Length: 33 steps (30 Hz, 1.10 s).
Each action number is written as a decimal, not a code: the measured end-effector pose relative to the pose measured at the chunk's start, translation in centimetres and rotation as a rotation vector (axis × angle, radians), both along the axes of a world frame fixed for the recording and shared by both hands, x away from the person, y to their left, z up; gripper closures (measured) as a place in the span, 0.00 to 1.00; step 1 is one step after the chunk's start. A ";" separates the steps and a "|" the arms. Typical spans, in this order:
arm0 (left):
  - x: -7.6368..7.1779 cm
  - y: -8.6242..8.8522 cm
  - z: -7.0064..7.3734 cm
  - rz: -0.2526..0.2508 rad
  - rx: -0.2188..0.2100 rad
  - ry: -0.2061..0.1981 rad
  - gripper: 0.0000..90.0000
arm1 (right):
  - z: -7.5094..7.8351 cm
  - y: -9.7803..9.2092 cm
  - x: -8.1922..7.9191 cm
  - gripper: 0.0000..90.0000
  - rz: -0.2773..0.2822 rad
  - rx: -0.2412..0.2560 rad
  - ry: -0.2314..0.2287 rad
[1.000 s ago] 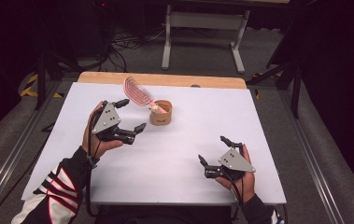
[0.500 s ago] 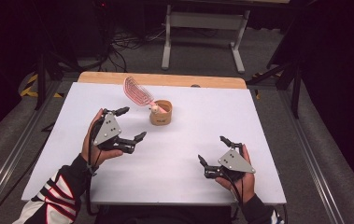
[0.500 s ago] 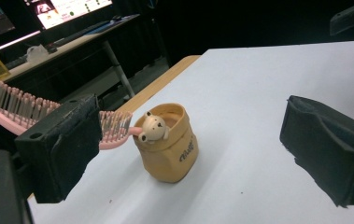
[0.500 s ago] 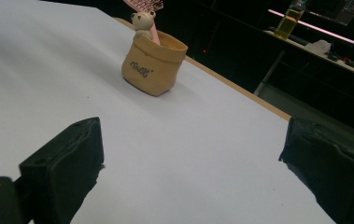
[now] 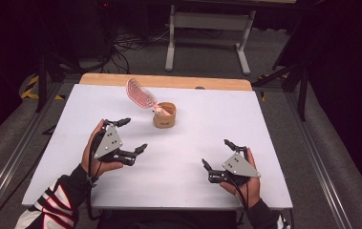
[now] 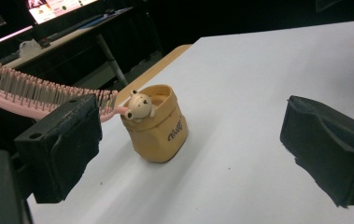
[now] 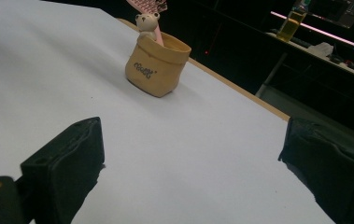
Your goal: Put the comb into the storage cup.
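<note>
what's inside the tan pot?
The tan pot holds a pink comb standing handle-down, its toothed head leaning out over the rim beside a small bear figure. The pot's wall hides the handle's lower end and the bottom.

Left gripper [image 5: 132, 135]: black jaws with square foam-like pads [image 6: 62, 144], grey three-cornered plate with dark screw dots, black cable. Right gripper [image 5: 218, 155]: matched it. Left sleeve [image 5: 52, 207]: black with red and white stripes.
</note>
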<state>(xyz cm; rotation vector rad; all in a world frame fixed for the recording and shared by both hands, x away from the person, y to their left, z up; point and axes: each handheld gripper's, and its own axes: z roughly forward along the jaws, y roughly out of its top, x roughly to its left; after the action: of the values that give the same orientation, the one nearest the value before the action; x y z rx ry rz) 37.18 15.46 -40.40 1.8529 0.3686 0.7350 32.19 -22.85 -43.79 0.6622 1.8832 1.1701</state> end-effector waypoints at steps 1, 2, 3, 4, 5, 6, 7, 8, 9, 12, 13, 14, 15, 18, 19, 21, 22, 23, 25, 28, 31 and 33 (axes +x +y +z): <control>-0.1 0.0 0.0 -0.001 -0.002 -0.003 0.07 | 0.0 0.0 0.0 0.07 0.001 -0.002 -0.001; -0.2 0.0 -0.1 0.001 -0.003 -0.004 0.07 | 0.0 0.0 0.0 0.07 0.001 -0.002 -0.002; -0.2 0.0 -0.2 0.004 0.001 -0.004 0.07 | 0.0 0.1 -0.1 0.07 0.002 -0.003 -0.002; -0.3 0.0 -0.3 0.004 0.003 -0.003 0.07 | 0.0 0.1 -0.1 0.07 0.004 -0.004 -0.003; -0.3 0.0 -0.4 0.006 0.006 -0.005 0.07 | 0.0 0.1 -0.1 0.07 0.004 -0.004 -0.004; -0.4 0.1 -0.5 0.007 0.003 0.002 0.07 | 0.0 0.1 -0.1 0.07 0.006 -0.003 -0.005; -0.4 0.2 -0.6 0.003 0.007 0.003 0.07 | 0.0 0.1 -0.1 0.07 0.007 -0.005 -0.005; -0.5 0.2 -0.8 0.008 0.003 0.007 0.07 | 0.0 0.2 -0.1 0.07 0.007 -0.007 -0.005; -0.5 0.3 -0.9 0.010 0.004 0.009 0.07 | 0.0 0.2 -0.2 0.07 0.008 -0.007 -0.005; -0.7 0.4 -1.4 0.012 0.014 0.020 0.07 | 0.0 0.2 -0.2 0.07 0.010 -0.011 -0.003; -0.8 0.5 -1.6 0.017 0.023 0.019 0.07 | 0.0 0.2 -0.2 0.07 0.011 -0.011 -0.004; -0.9 0.6 -1.9 0.013 0.029 0.030 0.07 | 0.0 0.3 -0.2 0.07 0.011 -0.012 -0.006; -0.9 0.7 -2.1 0.016 0.033 0.034 0.08 | 0.0 0.3 -0.2 0.07 0.012 -0.013 -0.007; -1.0 1.1 -2.9 0.019 0.048 0.046 0.08 | 0.1 0.3 -0.3 0.07 0.013 -0.014 -0.008; -1.1 1.1 -3.1 0.023 0.051 0.049 0.08 | 0.1 0.3 -0.3 0.07 0.014 -0.014 -0.006; -1.2 1.5 -3.6 0.023 0.056 0.057 0.08 | 0.0 0.4 -0.3 0.07 0.015 -0.017 -0.005; -1.3 1.6 -3.8 0.026 0.057 0.059 0.08 | 0.0 0.4 -0.3 0.07 0.018 -0.015 -0.006; -1.4 1.7 -3.9 0.030 0.055 0.062 0.08 | 0.0 0.4 -0.3 0.07 0.018 -0.017 -0.005; -1.4 2.1 -4.2 0.023 0.050 0.082 0.08 | 0.0 0.4 -0.3 0.07 0.018 -0.015 -0.004; -1.4 2.6 -4.5 0.026 0.061 0.087 0.08 | 0.0 0.3 -0.3 0.07 0.019 -0.015 -0.001; -1.5 3.1 -4.8 0.035 0.054 0.105 0.08 | 0.0 0.3 -0.3 0.07 0.022 -0.013 0.001; -1.7 3.6 -5.1 0.046 0.051 0.109 0.08 | 0.0 0.3 -0.3 0.07 0.022 -0.014 -0.002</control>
<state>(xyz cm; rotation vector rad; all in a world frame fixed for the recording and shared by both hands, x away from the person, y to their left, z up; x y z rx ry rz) 35.50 19.08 -45.45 1.9434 0.4678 0.6812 31.90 -22.55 -43.81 0.6343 1.8999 1.1700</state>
